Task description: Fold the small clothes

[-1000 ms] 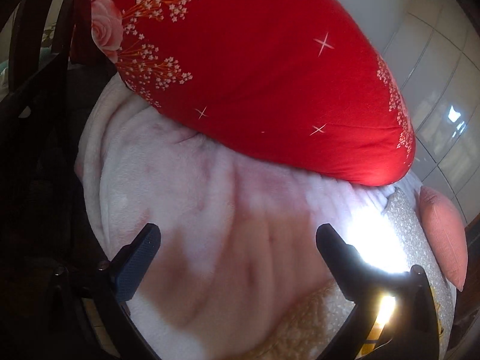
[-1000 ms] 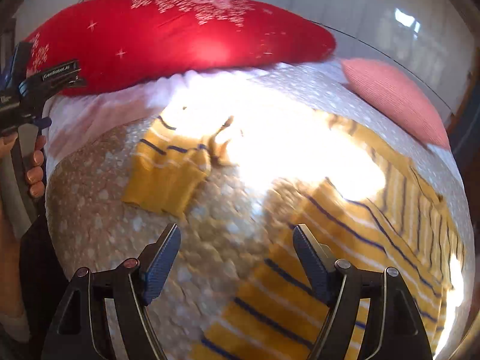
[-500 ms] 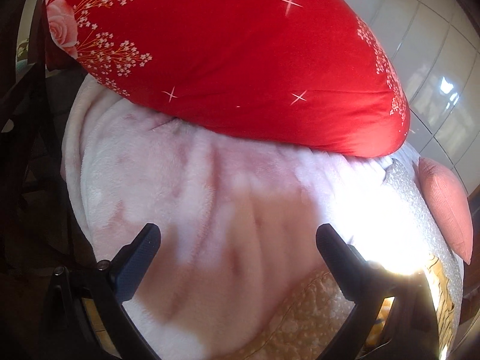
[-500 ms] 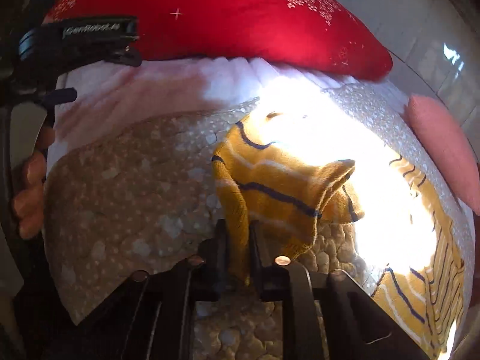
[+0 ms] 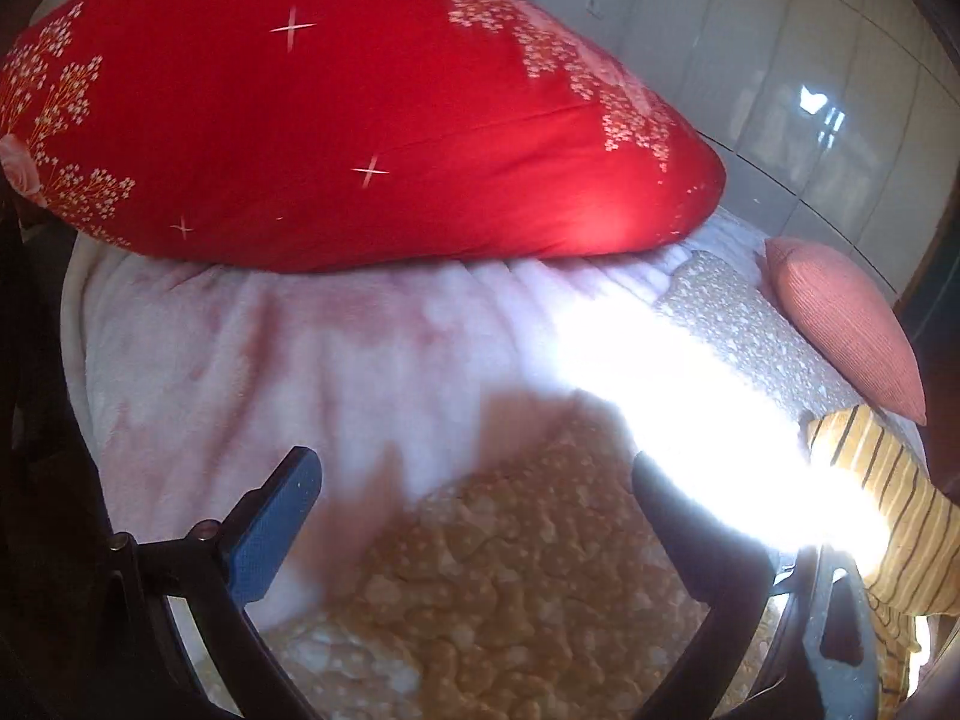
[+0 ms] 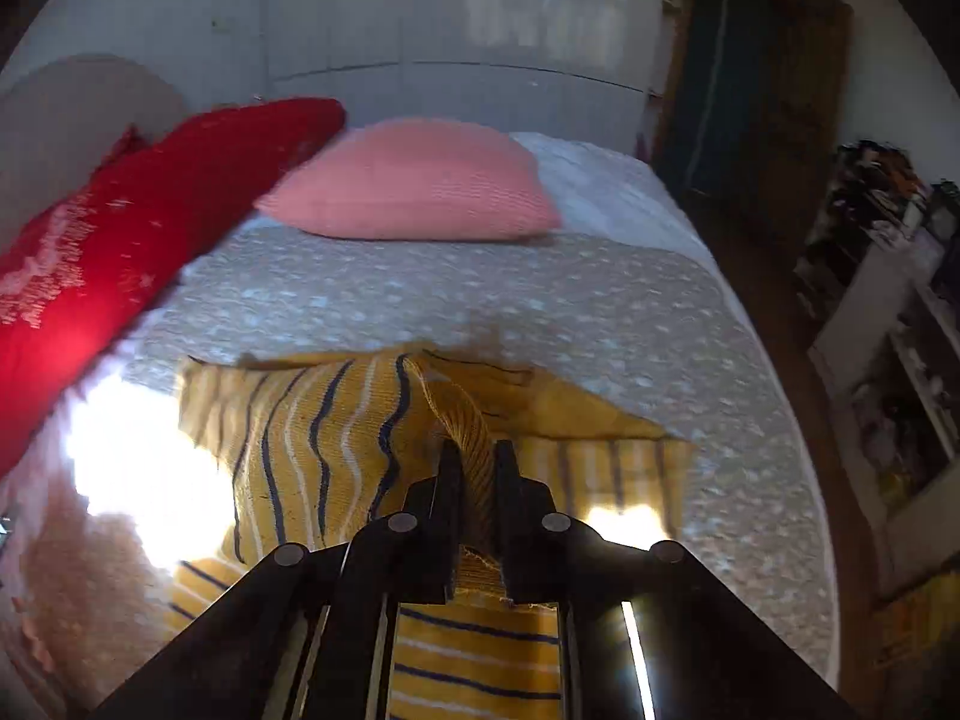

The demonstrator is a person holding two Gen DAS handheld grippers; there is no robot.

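red pillow (image 5: 336, 120) on pink blanket (image 5: 288, 348)

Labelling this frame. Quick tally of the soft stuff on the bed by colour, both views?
Red: 1, pillow
Pink: 2, cushion, fleece blanket
Yellow striped: 1, garment, pinched in the right gripper, whose jaws are opening slightly
White-dotted: 1, bedspread
Total: 5

The right gripper (image 6: 477, 468), open over bare bedspread (image 6: 420, 300) a second ago, now pinches a fold of the yellow striped garment (image 6: 312, 438), its jaws easing slightly apart, and carries it toward the pink pillow (image 6: 420, 189). The left gripper (image 5: 474, 498) shifts from the white blanket (image 5: 270, 348) toward the pillow, jaws apart.
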